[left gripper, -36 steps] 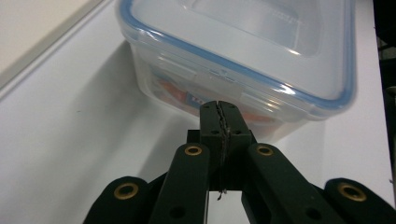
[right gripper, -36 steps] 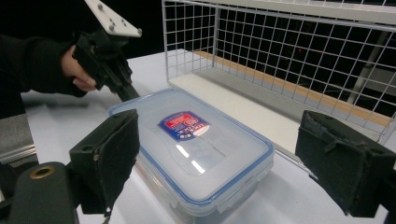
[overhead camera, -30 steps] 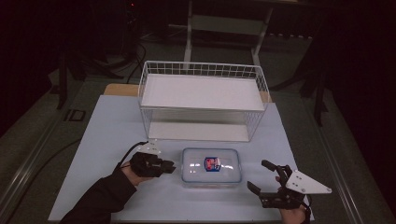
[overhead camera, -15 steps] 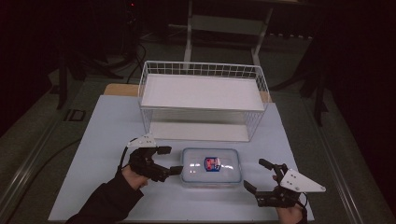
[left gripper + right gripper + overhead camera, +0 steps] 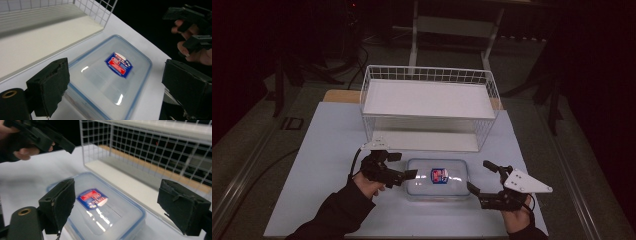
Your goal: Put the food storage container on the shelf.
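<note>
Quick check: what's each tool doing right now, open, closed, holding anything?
Left tool: open, just opened, holding nothing, beside the box.
Right tool: open, holding nothing.

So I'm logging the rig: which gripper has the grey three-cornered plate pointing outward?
The right gripper, right of the container; the left gripper's plate is smaller.

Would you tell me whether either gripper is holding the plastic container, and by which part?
Nothing is held: both the left gripper and right gripper stand open beside the container, one at each end.
</note>
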